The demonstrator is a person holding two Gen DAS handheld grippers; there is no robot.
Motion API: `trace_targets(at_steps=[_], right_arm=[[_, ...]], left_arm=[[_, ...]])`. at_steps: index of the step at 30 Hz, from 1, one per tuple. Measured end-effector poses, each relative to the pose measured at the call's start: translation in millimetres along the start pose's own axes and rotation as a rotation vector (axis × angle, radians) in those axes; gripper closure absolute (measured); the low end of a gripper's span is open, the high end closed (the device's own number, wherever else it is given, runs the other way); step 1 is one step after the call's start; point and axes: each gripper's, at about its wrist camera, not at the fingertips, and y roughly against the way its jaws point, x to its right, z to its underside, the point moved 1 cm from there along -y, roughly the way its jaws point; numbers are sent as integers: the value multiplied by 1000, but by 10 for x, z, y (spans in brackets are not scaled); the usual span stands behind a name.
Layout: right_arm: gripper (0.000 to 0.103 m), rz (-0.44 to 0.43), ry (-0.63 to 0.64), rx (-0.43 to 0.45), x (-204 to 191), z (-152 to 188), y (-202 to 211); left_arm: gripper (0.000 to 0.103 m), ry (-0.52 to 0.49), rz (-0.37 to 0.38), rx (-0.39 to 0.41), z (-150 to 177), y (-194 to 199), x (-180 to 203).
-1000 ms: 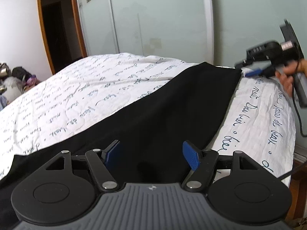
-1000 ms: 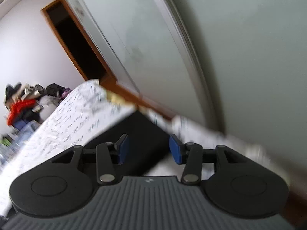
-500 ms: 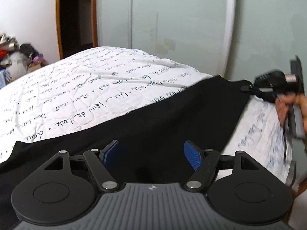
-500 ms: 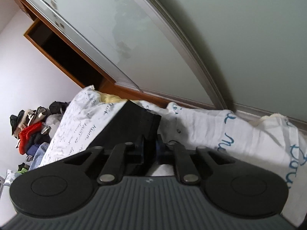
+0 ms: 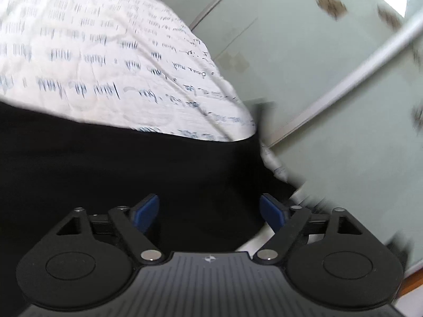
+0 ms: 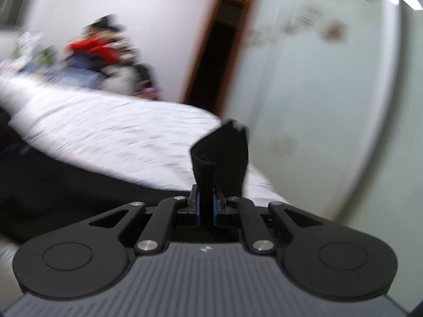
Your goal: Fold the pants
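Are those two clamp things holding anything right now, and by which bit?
The right hand-held gripper pinches the black pants by a bunched edge. The left hand-held gripper holds nothing; its jaws are opening.

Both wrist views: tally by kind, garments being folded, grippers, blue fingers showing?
Black pants: 1, an end pinched in the right gripper
Grippers: 2, the left gripper opening over the pants, nothing pinched
Blue fingers: 4, two per gripper
Total: 7
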Motion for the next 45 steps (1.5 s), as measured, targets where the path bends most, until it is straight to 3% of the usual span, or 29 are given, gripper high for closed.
trace_targets(at_steps=[3, 5, 7, 10, 12, 14, 19, 25, 27, 29, 31, 33, 39, 45], right_arm=[[93, -127, 64, 14, -394, -3, 124], [93, -179, 64, 19, -543, -21, 208], [93, -204, 50, 25, -618, -53, 240], [93, -222, 31, 35, -639, -112, 271], [93, -228, 36, 42, -620, -87, 337], [93, -228, 58, 40, -674, -73, 323], [93, -234, 101, 23, -822, 24, 316], [89, -210, 174, 6, -944, 95, 250], [76, -204, 172, -8, -968, 115, 222], [75, -199, 168, -27, -984, 135, 187], [76, -198, 170, -32, -1004, 153, 175], [96, -214, 184, -28, -1032, 169, 184], [95, -195, 247, -3, -1108, 190, 225], [95, -192, 259, 9, -1160, 187, 246]], left_arm=[[19, 145, 69, -19, -23, -87, -134], [19, 210, 64, -25, -24, -135, -221], [19, 258, 58, -34, -19, -179, -302], [19, 351, 120, -33, -7, -248, -432], [29, 380, 145, -20, -4, -262, -473], [63, 367, 149, -31, -9, -267, -473], [85, 292, 87, -6, 13, -182, -455], [87, 141, -12, 20, -5, -139, -314], [87, 101, -54, 17, -7, -173, -281], [87, 64, -95, 20, 10, -179, -254], [87, 30, -123, 26, 24, -198, -235], [87, 1, -134, 35, 30, -215, -219], [87, -157, -198, 109, 78, -149, -87], [87, -182, -229, 144, 57, -122, -104]])
